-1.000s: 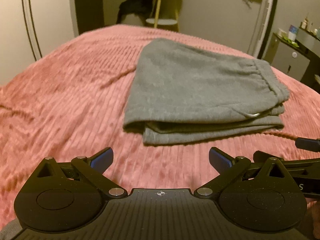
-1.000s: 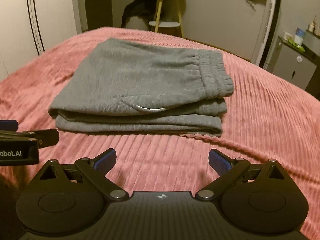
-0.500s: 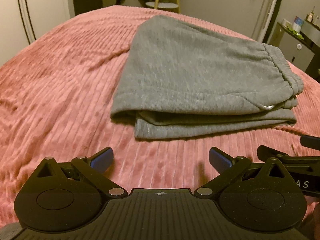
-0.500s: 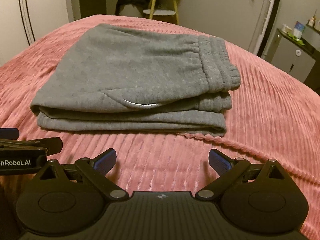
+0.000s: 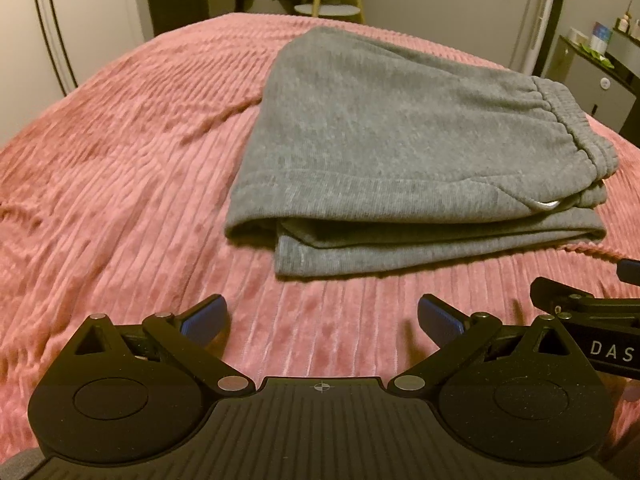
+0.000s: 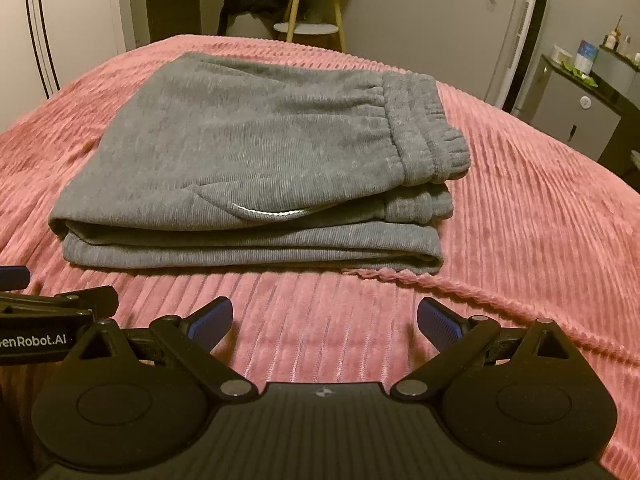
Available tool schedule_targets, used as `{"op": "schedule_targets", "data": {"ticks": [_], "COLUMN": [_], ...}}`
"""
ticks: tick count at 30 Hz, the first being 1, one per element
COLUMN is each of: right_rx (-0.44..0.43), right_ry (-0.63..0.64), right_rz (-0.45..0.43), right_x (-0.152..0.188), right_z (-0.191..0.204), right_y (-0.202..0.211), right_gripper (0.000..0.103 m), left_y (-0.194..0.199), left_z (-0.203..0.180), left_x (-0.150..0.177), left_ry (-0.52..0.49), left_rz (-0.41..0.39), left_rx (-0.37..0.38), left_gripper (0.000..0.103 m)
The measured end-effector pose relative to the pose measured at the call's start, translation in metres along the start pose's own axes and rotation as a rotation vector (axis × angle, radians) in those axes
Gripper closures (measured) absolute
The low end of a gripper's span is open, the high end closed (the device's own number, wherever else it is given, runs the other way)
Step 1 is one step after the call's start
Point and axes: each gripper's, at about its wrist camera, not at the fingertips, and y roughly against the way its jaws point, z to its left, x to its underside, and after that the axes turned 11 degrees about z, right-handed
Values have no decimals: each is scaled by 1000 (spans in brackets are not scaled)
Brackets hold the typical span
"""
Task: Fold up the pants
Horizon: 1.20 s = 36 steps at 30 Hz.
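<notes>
Grey sweatpants (image 5: pixel 408 152) lie folded in a flat stack on a pink ribbed bedspread (image 5: pixel 120 184), waistband to the right. They show in the right wrist view too (image 6: pixel 256 168). My left gripper (image 5: pixel 322 318) is open and empty, a short way in front of the stack's left front corner. My right gripper (image 6: pixel 325 320) is open and empty, in front of the stack's near edge. Neither touches the pants. The right gripper's side shows at the right edge of the left wrist view (image 5: pixel 588 308); the left gripper shows at the left edge of the right wrist view (image 6: pixel 56 304).
The bedspread (image 6: pixel 540 220) has a raised ridge near the stack's right front corner. Beyond the bed stand a small wooden side table (image 6: pixel 312 20) with dark clothing draped beside it, and a grey cabinet (image 6: pixel 576 108) at the right.
Both cameras moved slightly relative to the pants and pitched a little. The pants have not moved. Both grippers stay open.
</notes>
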Motion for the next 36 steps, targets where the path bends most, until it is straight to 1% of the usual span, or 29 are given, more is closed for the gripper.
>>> {"op": "schedule_targets", "data": {"ticks": [13,36], "right_rx": [3,-7], "right_ry": [-1,-8], "right_rz": [-24,-22], "right_x": [2,2], "right_z": [-1,-3], "right_y": [5,4], "right_gripper": [4,4], "left_y": [4,4], "left_z": [1,-1], "left_x": [1,3], "left_ry": [2,-5], "left_rz": [-9,-6], "left_rx": [4,-1], "left_gripper": [0,0]}}
